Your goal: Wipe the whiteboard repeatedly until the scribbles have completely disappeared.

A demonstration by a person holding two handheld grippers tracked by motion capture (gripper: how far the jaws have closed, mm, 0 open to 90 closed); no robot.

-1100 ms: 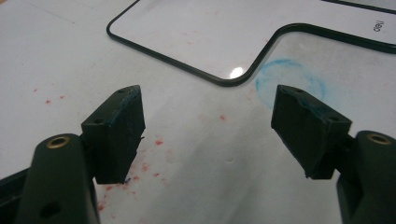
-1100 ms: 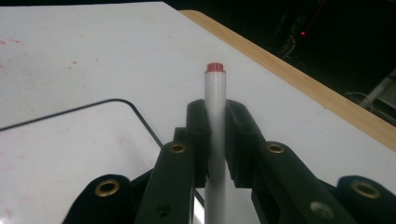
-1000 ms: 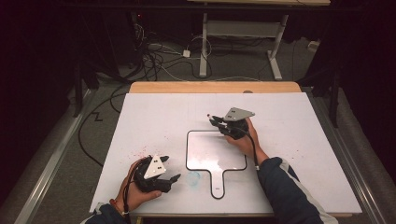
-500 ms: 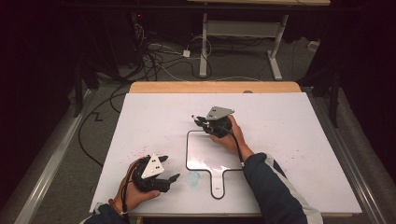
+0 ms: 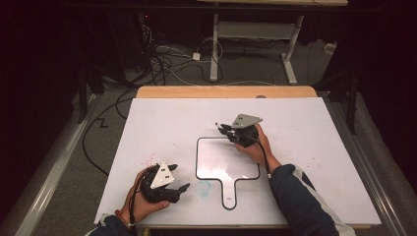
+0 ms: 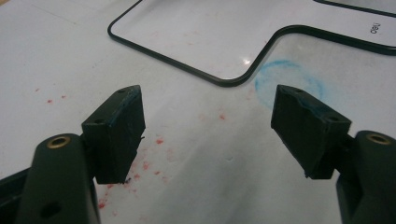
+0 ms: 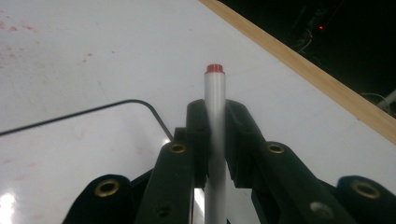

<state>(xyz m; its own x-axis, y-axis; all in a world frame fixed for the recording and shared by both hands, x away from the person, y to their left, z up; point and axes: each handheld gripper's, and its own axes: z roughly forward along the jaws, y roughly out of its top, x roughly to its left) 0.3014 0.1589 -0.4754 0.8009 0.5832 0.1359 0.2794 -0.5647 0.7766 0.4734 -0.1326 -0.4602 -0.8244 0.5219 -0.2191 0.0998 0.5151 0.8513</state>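
Marker: grey barrel, red end, clamped upright between right gripper jaws.
Whiteboard: flat on table, under marker.
Left gripper: jaws spread, empty.

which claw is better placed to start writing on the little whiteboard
Right. The right claw is shut on the marker at the whiteboard's far corner; the left claw is open, holding nothing, off the board.
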